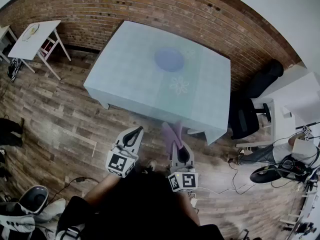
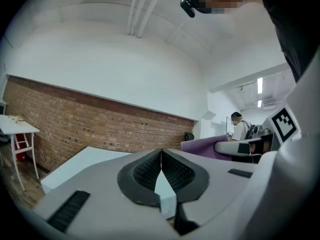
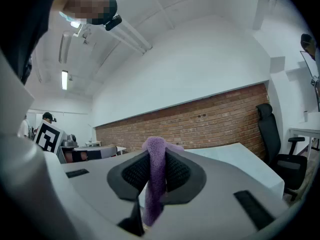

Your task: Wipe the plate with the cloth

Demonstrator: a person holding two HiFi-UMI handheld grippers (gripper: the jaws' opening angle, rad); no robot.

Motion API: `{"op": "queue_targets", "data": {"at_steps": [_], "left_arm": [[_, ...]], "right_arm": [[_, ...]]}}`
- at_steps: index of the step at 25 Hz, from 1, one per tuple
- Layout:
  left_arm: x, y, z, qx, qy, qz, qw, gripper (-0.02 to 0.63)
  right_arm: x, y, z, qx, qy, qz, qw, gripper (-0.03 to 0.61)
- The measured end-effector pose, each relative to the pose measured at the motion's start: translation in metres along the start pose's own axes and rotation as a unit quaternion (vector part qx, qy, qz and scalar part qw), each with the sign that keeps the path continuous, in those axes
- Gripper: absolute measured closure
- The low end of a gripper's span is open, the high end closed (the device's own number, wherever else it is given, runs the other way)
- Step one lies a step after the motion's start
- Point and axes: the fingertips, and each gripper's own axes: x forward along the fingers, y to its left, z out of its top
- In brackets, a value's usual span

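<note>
One blue plate (image 1: pixel 169 59), on the table (image 1: pixel 125 84) well ahead, is shown only by the head view. One purple cloth (image 3: pixel 151 194) is clamped in the right gripper (image 3: pixel 155 160); the left gripper (image 2: pixel 161 156) is closed, empty.

The left gripper (image 1: pixel 136 131) and the right gripper (image 1: pixel 178 145) share one build: smooth pale grey shells that taper toward the jaws. Each jaw is lined on its inner face with a black pad (image 2: pixel 144 171) textured in fine dots. Further back from the pads, on the outer flank of each shell, lies a dark ribbed strip (image 2: pixel 70 210). At each gripper's rear sits a white cube (image 1: pixel 120 164) printed with black square markers. Behind the cubes, the person wears dark clothing (image 1: pixel 145 204).
</note>
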Motion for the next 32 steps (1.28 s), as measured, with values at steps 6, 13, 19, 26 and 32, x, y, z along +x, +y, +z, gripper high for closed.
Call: {"op": "queue_targets", "data": {"at_steps": [6, 13, 19, 26, 32], "left_arm": [[0.004, 0.009, 0.006, -0.001, 0.003, 0.003, 1.0000, 0.580], [-0.002, 0.019, 0.004, -0.003, 0.000, 0.001, 1.0000, 0.580], [-0.011, 0.037, 0.006, -0.002, 0.002, 0.001, 1.0000, 0.580], [-0.023, 0.064, 0.009, 0.000, -0.005, -0.010, 0.9999, 0.580], [-0.017, 0.078, 0.004, 0.000, -0.001, -0.018, 0.9998, 0.580]], "right_arm": [[0.008, 0.001, 0.000, -0.001, -0.001, -0.004, 1.000, 0.511], [0.012, 0.010, 0.003, 0.009, -0.015, -0.003, 1.000, 0.509], [0.024, 0.027, 0.002, 0.002, -0.015, -0.003, 1.000, 0.509], [0.044, 0.044, -0.009, -0.005, -0.016, -0.026, 1.000, 0.509], [0.060, 0.047, -0.017, 0.000, -0.008, -0.034, 0.999, 0.509]]}}
